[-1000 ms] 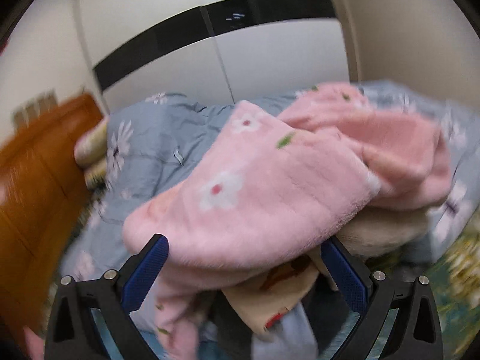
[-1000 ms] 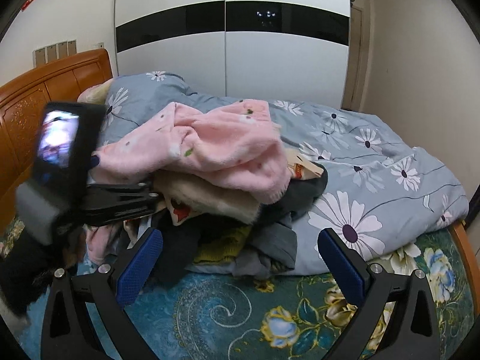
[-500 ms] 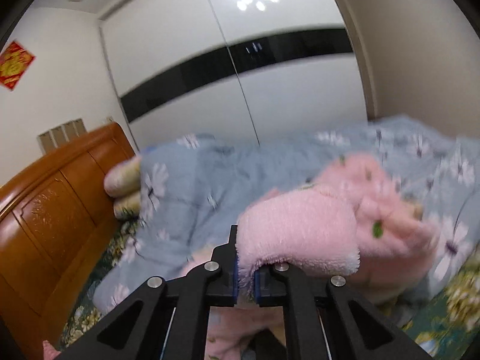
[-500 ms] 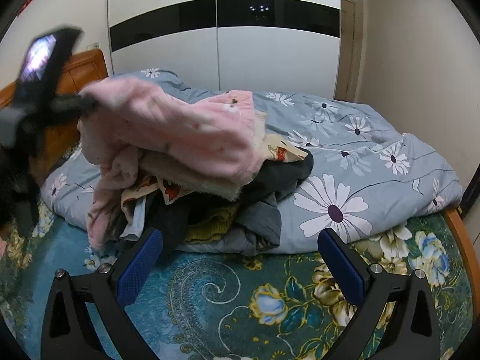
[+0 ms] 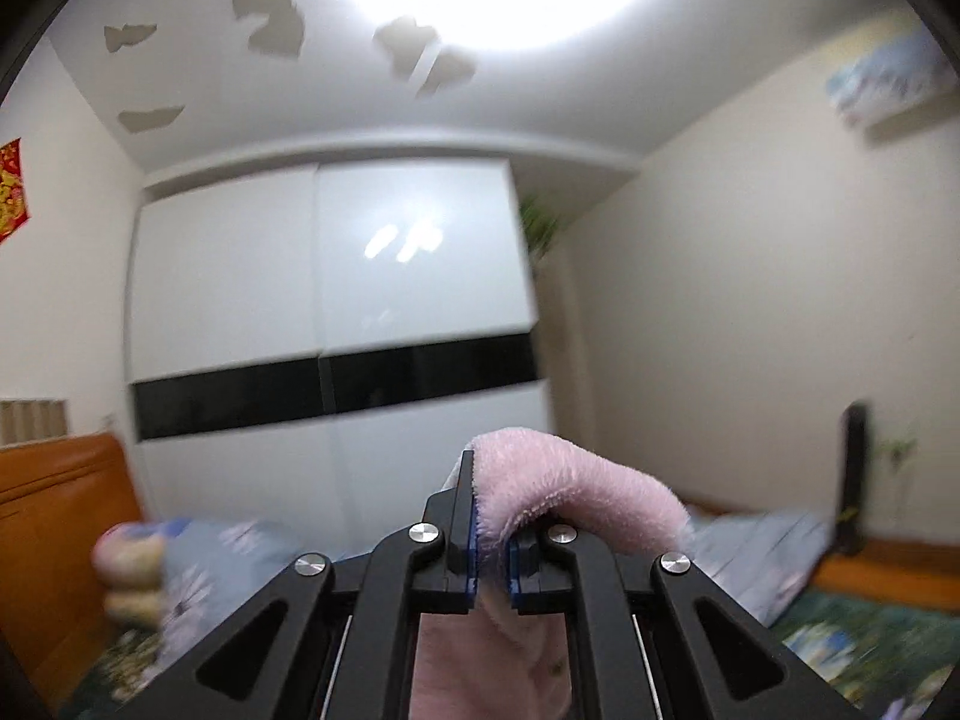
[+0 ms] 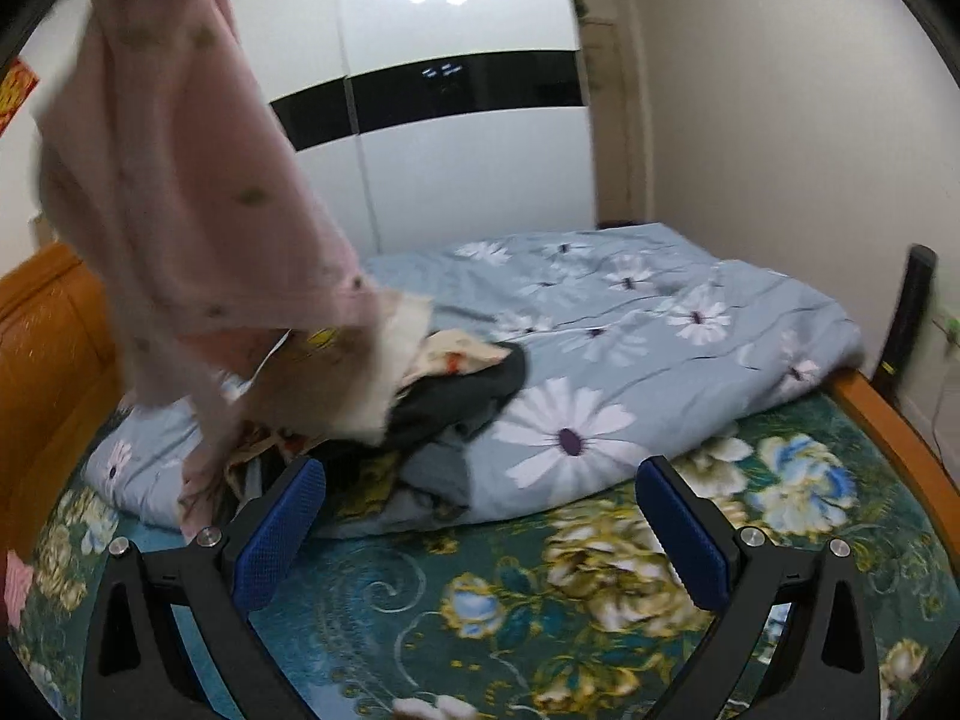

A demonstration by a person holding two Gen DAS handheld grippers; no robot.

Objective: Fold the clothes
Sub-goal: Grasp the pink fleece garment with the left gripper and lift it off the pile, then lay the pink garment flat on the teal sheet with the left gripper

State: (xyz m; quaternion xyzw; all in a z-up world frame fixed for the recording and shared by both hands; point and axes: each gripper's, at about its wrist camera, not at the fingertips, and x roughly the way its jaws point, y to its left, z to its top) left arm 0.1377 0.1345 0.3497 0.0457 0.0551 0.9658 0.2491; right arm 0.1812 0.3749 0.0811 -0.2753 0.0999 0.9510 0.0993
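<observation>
Fluffy pink garment with small flowers (image 6: 180, 192) hanging high over the heap of mixed clothes (image 6: 432, 396), left gripper (image 5: 493, 546) pinched tight on its fuzzy edge, right gripper (image 6: 480, 534) wide open and empty, low over the flowery teal bedsheet (image 6: 510, 612), grey-blue daisy quilt (image 6: 630, 324) behind.

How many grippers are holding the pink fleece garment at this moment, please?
1. The left gripper is shut on the pink fleece garment, lifted above the bed. The right gripper is open over the bed, holding nothing.
</observation>
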